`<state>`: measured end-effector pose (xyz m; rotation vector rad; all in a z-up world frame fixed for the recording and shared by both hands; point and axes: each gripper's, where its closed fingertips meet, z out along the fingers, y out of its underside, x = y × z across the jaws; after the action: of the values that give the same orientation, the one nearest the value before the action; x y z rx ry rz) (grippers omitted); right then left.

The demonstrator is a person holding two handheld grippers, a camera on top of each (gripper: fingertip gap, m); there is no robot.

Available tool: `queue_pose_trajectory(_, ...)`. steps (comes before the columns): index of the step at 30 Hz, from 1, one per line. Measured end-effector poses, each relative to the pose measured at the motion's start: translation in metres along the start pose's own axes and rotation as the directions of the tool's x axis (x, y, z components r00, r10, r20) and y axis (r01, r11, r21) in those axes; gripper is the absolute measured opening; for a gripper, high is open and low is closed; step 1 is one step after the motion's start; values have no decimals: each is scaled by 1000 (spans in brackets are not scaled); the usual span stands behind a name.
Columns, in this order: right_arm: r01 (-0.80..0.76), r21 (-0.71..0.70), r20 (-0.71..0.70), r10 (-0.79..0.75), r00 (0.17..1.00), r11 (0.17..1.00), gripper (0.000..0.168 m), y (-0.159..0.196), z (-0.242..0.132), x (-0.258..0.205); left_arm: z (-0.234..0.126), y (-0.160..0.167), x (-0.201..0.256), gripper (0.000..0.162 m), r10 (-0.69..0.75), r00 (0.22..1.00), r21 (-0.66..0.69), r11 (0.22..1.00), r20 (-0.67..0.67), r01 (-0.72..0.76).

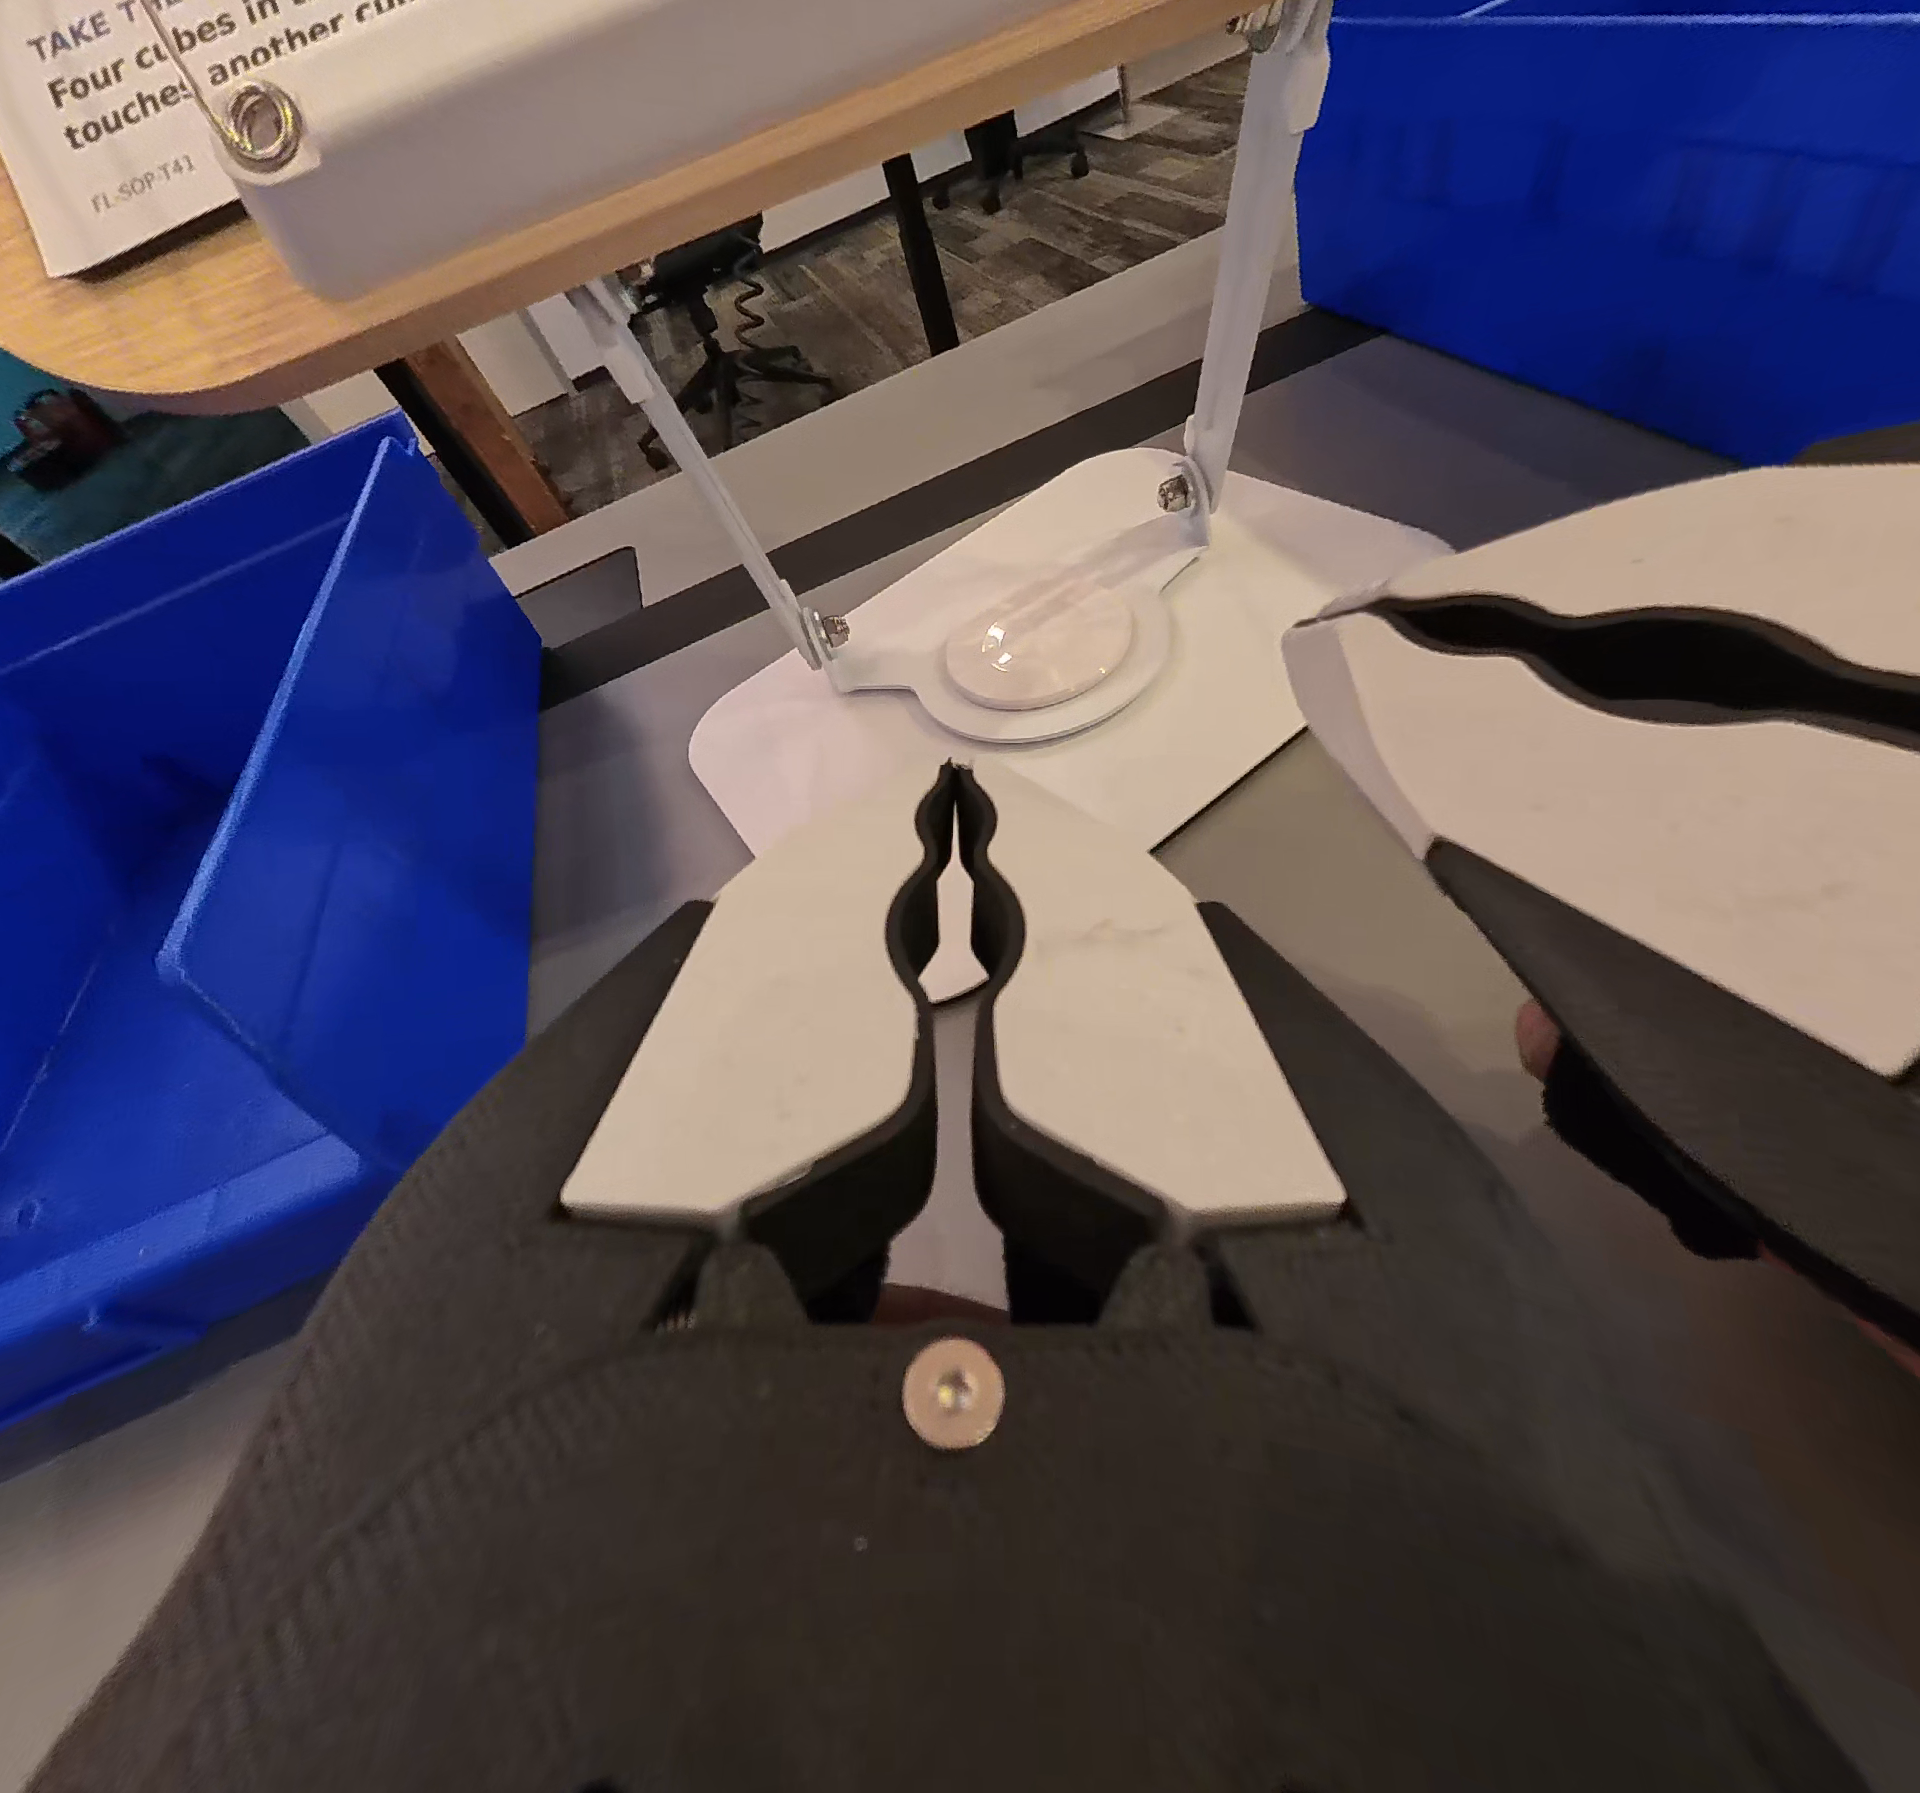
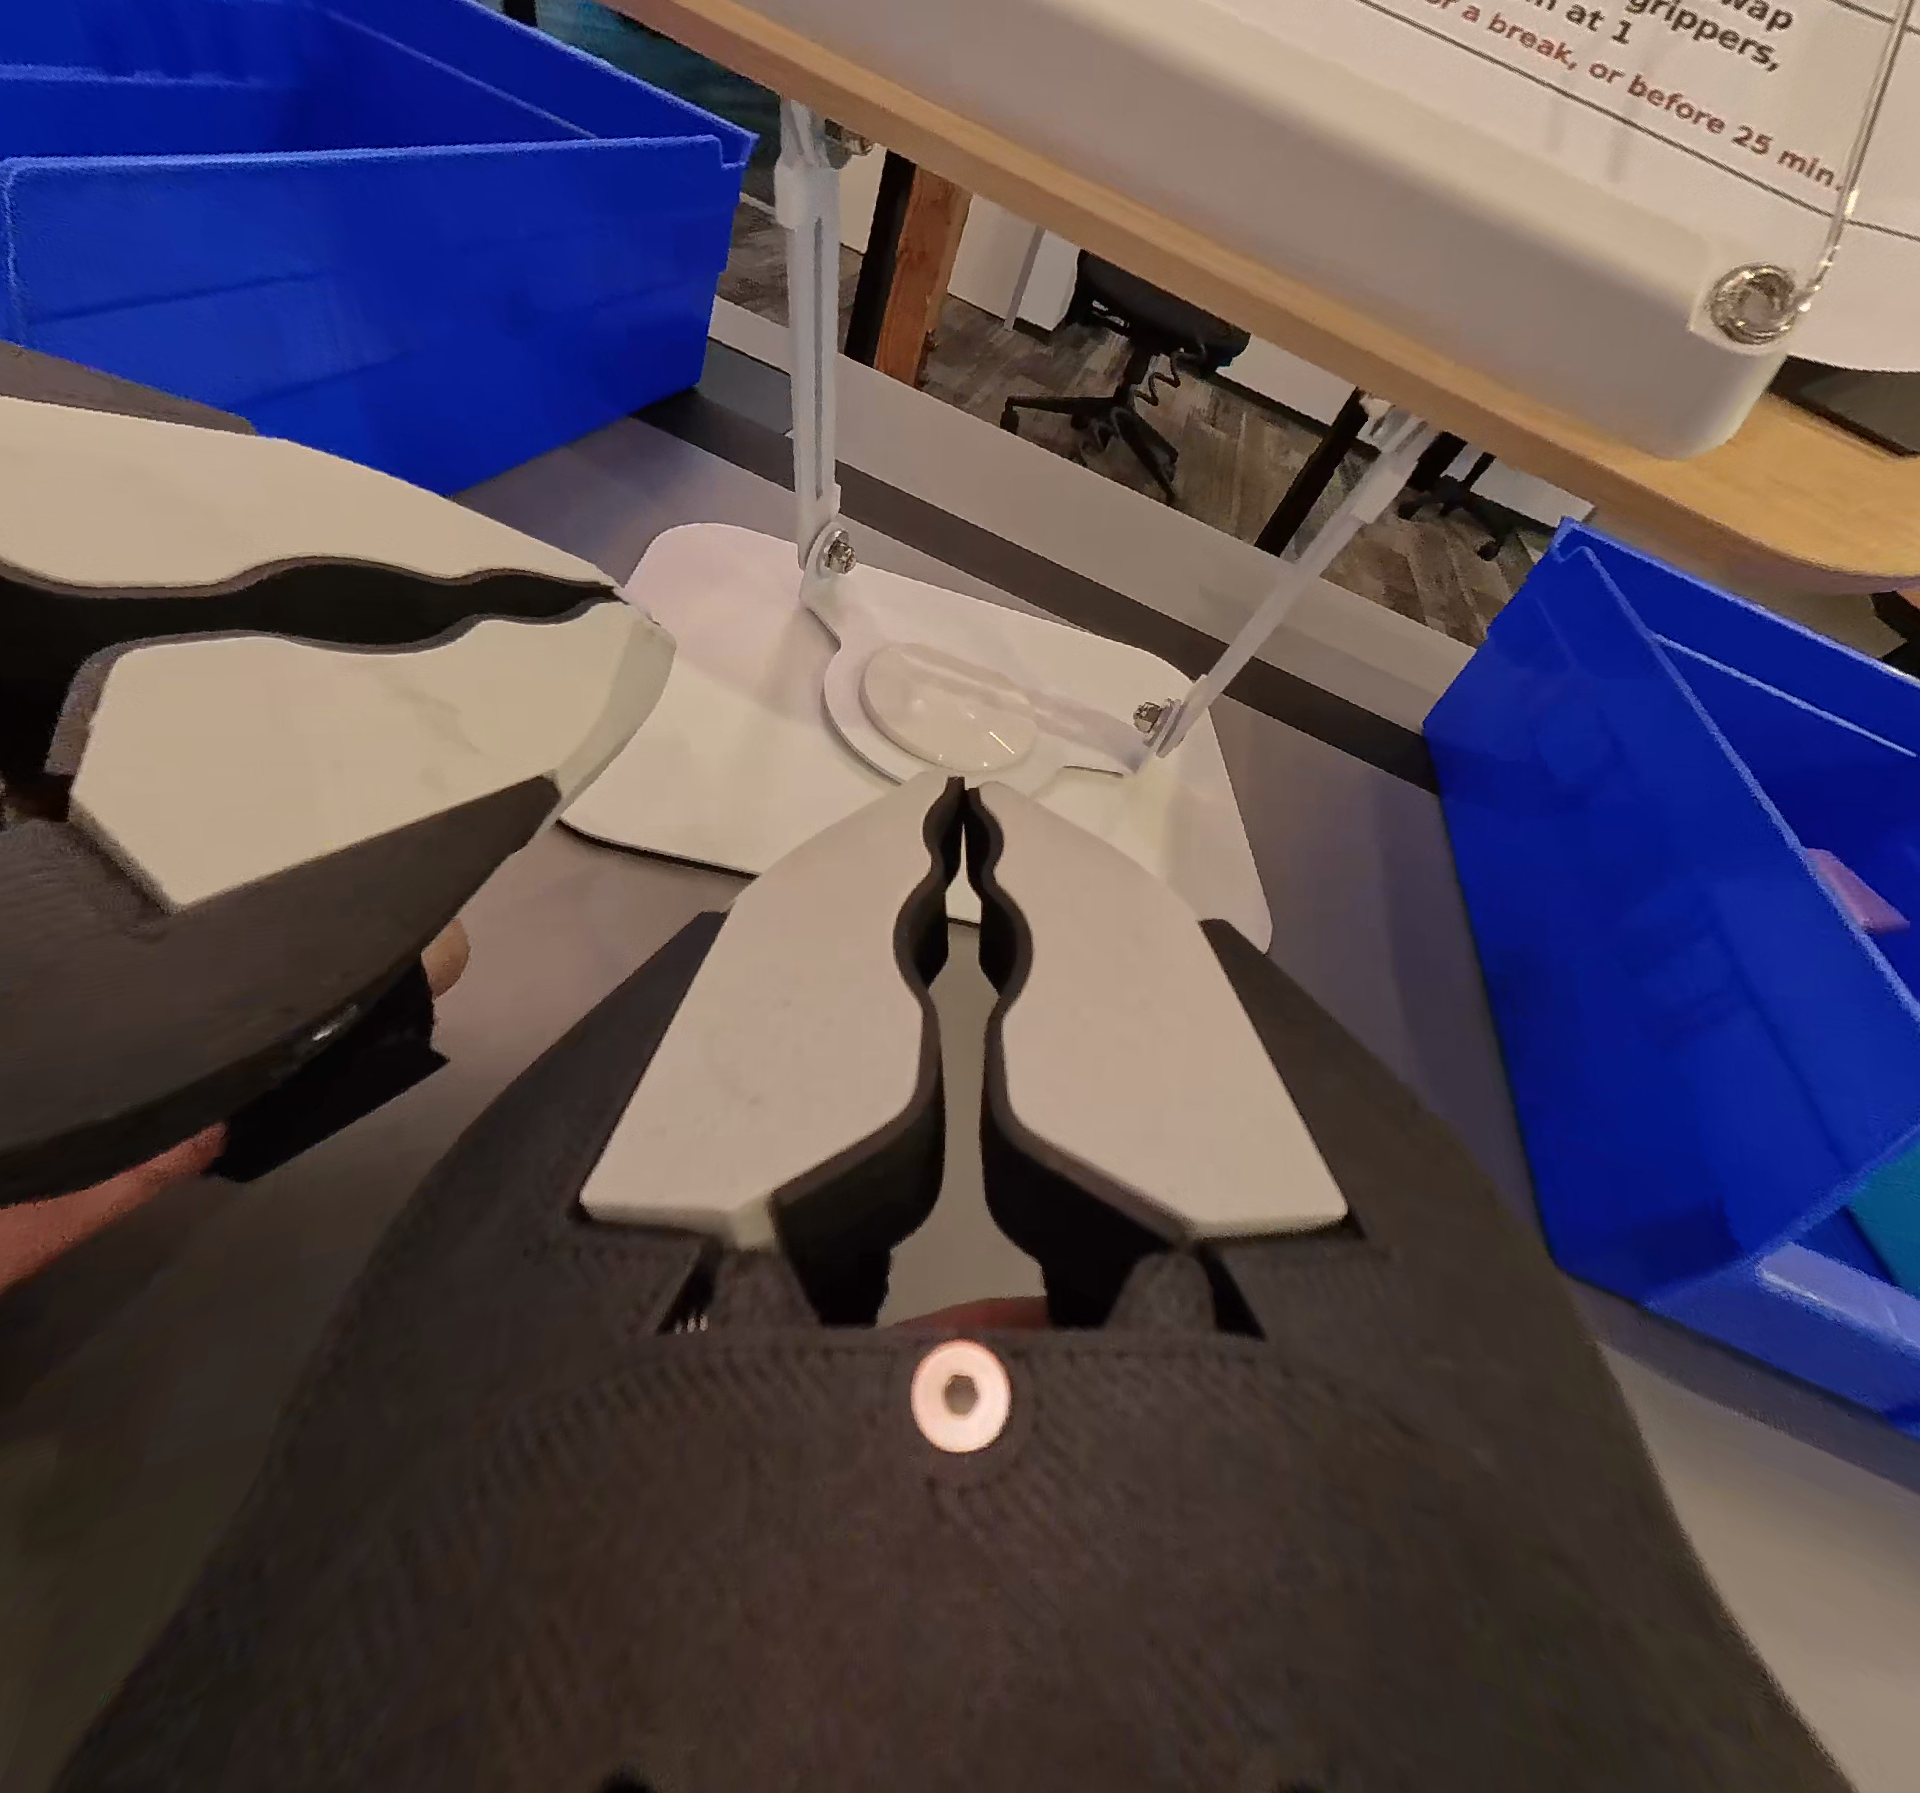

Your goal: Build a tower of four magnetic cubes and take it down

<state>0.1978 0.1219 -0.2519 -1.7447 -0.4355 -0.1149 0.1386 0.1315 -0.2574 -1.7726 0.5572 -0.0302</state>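
Observation:
My left gripper point(image 1: 956, 775) is shut and empty, held low over the grey table, its tips at the near edge of a white stand base point(image 1: 1226, 704). My right gripper point(image 2: 961, 789) is also shut and empty, its tips at the same base point(image 2: 727, 704) beside its round disc point(image 2: 951, 720). Each gripper shows in the other's view, the right gripper point(image 1: 1325, 613) and the left gripper point(image 2: 629, 600), both with jaws together. In the right wrist view a purple cube point(image 2: 1860, 896) and a teal one point(image 2: 1891, 1224) lie in the blue bin point(image 2: 1621, 912) on the right. No tower is in view.
A blue bin point(image 1: 260, 808) stands at the left and another point(image 1: 1610, 205) at the back right; the left one shows in the right wrist view point(image 2: 364, 268). A white tilted board point(image 1: 623, 81) with a printed sheet overhangs the base on thin struts. Office chairs stand beyond the table. My right gripper is the nearer one to the purple cube point(image 2: 1860, 896): about 40 cm, against 45 cm.

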Motion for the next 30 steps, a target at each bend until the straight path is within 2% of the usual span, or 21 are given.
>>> queue_pose_trajectory(30, 25, 7, 48, -25, 999, 1000, 0, -2, 0, -1, 2, 2, -3, 0, 2, 1000, -8, 1000, -14, -2)
